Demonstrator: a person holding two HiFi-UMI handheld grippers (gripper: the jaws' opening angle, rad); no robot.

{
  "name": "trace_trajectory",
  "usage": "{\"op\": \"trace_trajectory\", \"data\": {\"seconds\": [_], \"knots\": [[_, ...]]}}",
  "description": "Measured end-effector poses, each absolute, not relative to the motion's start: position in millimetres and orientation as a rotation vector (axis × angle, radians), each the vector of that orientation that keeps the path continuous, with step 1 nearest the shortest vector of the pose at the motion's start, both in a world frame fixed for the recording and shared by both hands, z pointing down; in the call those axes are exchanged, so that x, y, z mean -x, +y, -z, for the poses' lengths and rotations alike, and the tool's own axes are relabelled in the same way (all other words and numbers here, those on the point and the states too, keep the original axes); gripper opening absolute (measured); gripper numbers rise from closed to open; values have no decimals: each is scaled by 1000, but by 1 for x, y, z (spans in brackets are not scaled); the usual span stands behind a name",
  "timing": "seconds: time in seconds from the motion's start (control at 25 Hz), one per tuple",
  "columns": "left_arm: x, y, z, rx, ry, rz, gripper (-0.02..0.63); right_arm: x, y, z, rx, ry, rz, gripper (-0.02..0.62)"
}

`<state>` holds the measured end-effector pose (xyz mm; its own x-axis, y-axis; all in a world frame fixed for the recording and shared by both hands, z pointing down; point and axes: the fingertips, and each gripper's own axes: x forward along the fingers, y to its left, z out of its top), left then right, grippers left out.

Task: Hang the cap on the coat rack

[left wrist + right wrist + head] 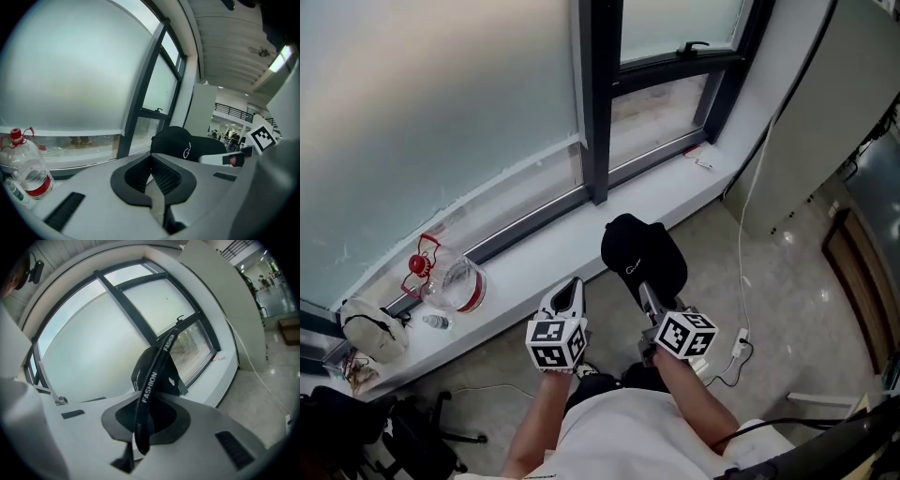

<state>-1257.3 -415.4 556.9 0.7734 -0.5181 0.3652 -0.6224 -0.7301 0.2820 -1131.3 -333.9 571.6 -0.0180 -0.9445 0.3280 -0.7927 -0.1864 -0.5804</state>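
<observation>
Cap clamped in right gripper; left gripper closed, empty

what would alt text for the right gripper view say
The jaws of the right gripper are shut on the black strap, printed FASHION, of a black cap held up before a frosted window. A white sill and pale floor lie at right.

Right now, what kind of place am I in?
Probably an office building: a big frosted window, a long white sill holding a water jug, and a railed hall beyond.
</observation>
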Motion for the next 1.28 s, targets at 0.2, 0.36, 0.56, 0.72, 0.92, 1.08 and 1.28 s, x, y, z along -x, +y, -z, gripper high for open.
{"op": "trace_trajectory", "data": {"seconds": [0.2,0.36,0.56,0.72,0.92,1.08,1.28], "knots": [[1187,-389,-552,-2646,-713,-386,5,1072,-292,-567,2101,1697,941,20],[1122,-357,-546,-2702,-568,-408,5,1017,-250,-562,2161,1563,896,20],[1040,-310,-538,-2750,-361,-421,5,952,-197,-556,2224,1402,834,20],[982,-269,-536,-2789,-206,-450,5,905,-149,-557,2269,1264,795,20],[921,-217,-535,-2824,-32,-471,5,859,-87,-556,2310,1107,727,20],[876,-173,-531,-2841,108,-488,5,825,-34,-557,2340,974,683,20],[835,-109,-535,-2863,262,-528,5,794,42,-560,2386,832,624,20]]}}
